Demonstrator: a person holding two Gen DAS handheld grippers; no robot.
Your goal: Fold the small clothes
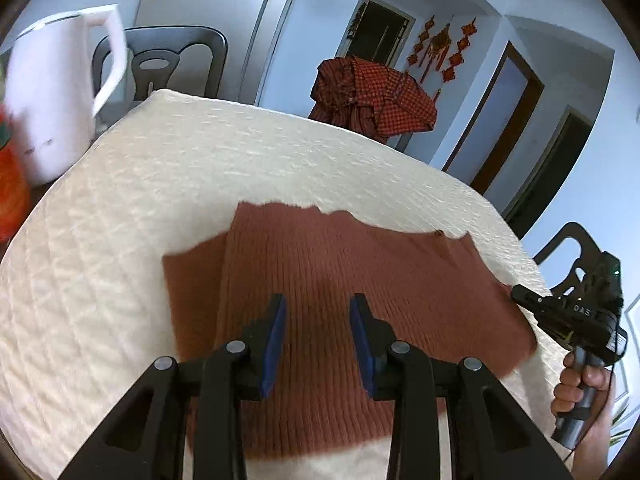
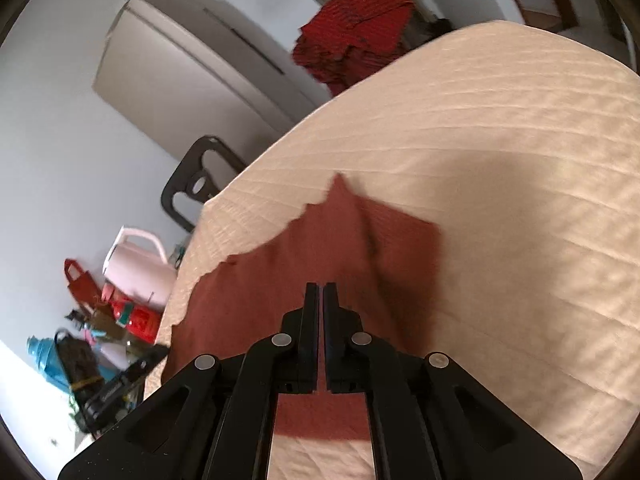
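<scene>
left tool [image 1: 318, 314] parted, above rust knit [image 1: 320, 264]

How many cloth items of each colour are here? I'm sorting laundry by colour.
Rust-brown knit garment, lying on the table: 1
Red checked garment, draped behind the table: 1
Cream quilted cover over the table: 1
Total: 3

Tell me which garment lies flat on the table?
The rust knit one, spread on the cream cloth. The red checked one hangs bunched behind the table.
</scene>
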